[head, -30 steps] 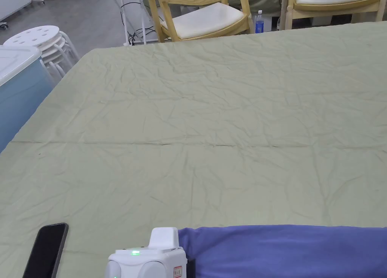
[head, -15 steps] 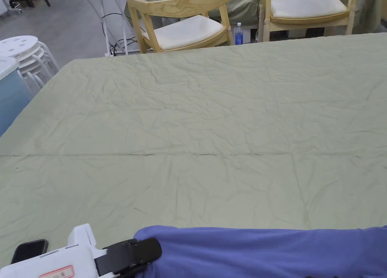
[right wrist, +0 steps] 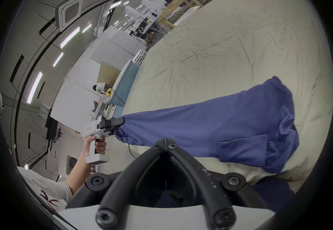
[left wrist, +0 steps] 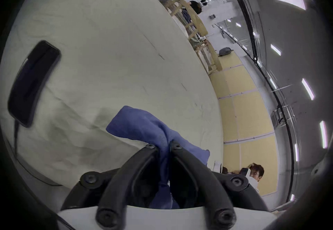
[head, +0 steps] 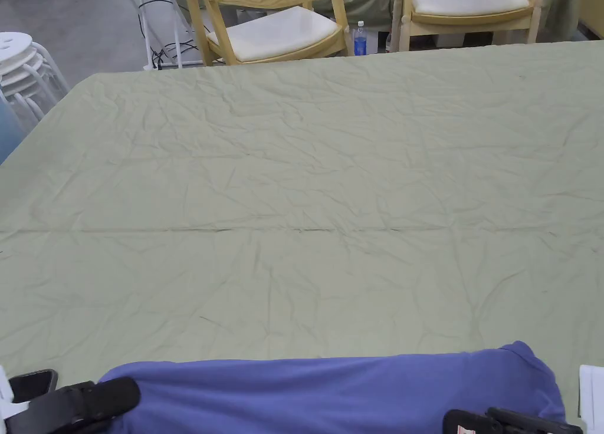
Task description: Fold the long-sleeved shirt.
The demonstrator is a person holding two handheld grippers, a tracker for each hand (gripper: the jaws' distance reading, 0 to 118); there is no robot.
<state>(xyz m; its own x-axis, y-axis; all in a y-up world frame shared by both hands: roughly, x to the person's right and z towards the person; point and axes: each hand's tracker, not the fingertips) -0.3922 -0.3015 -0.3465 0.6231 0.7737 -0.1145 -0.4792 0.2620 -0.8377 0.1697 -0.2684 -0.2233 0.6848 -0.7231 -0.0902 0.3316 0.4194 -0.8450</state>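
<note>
Head view: the shirt (head: 330, 394) stretches along the table (head: 307, 176) edge at 6 o'clock — left gripper (left wrist: 164, 146) and right gripper (right wrist: 165, 141) both pinch its fabric. Still spreading, I judge — next, lay it flat toward 12 o'clock.

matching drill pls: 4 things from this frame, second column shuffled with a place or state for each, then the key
Things:
1. shirt
2. phone
3. water bottle
4. left gripper

Places or states:
A. on the floor beyond the table's far edge, between two chairs
B. lying flat on the table by its near left corner
C. stretched along the near edge of the table
D. shut on blue cloth

Pairs: 1-C, 2-B, 3-A, 4-D
</note>
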